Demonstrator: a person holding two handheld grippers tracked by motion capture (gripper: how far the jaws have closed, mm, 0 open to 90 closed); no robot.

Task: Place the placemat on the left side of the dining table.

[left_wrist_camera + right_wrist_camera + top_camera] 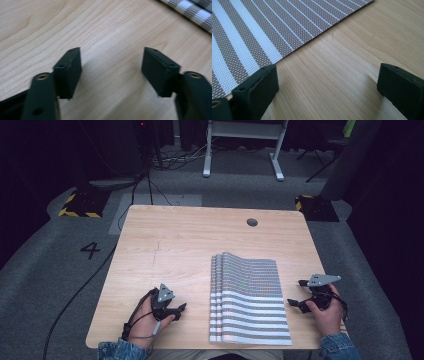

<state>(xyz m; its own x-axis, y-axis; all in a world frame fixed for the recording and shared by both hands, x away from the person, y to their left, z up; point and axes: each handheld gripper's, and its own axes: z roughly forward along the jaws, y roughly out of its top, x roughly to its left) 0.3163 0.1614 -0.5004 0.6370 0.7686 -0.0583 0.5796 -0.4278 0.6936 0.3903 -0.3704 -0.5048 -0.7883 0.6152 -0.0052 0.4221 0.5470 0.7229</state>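
Note:
A stack of striped woven placemats point(247, 297) lies flat on the wooden table point(180, 240), right of the middle and near the front edge. My left gripper point(181, 310) rests low over the bare wood just left of the stack, open, with nothing between its jaws. In the left gripper view point(112, 67) its jaws stand wide apart and a corner of the placemats point(192, 11) shows at the top right. My right gripper point(296, 294) sits beside the stack's right edge, open. In the right gripper view point(327, 80) the placemats point(274, 27) lie just beyond its left jaw.
A round cable hole point(252, 222) sits in the table's far right part. A cable point(75, 295) runs along the grey floor to the left of the table. A white desk frame point(242, 147) stands behind, and yellow-black floor markers point(80, 207) flank the far corners.

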